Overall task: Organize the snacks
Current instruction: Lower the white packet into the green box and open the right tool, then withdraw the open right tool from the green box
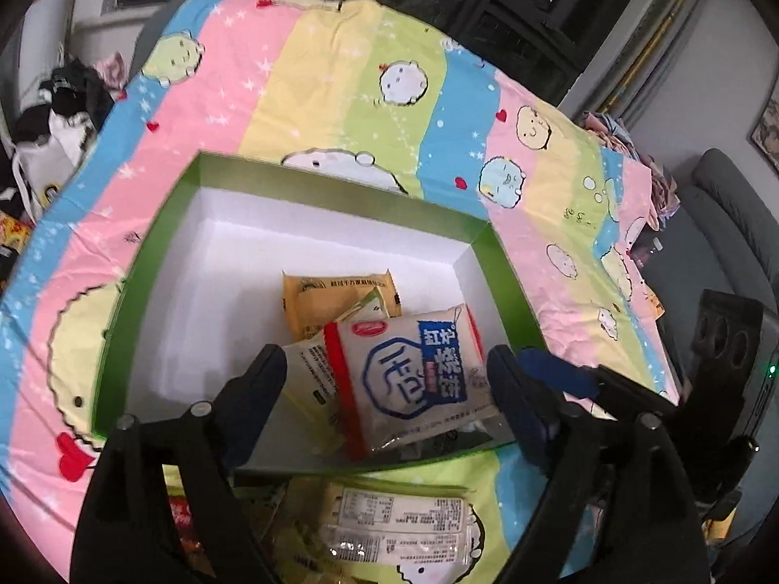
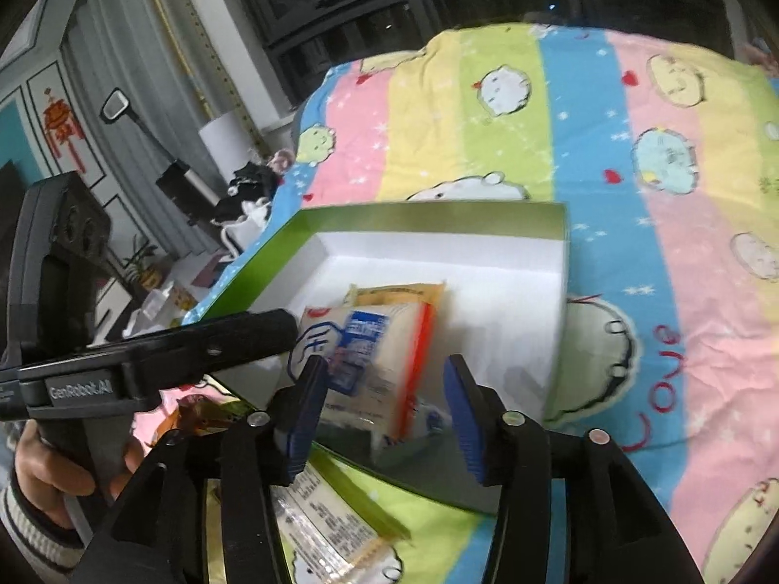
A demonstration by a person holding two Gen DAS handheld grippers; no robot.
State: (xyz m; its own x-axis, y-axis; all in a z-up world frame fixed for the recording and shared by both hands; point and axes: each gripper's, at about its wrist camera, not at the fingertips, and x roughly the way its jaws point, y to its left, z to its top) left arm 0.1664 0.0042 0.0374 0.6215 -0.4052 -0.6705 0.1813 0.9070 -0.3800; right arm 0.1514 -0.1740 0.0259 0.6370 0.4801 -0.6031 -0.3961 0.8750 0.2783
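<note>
Both grippers hover over the box (image 1: 160,224) on the bed (image 1: 311,78). Left gripper (image 1: 384,379) jaws spread around the biscuit pack (image 1: 414,374), which leans on the near wall over other packs; looks just dropped. Right gripper (image 2: 384,404) jaws spread, empty. More snacks (image 1: 399,520) wait outside, near the front wall.
</note>
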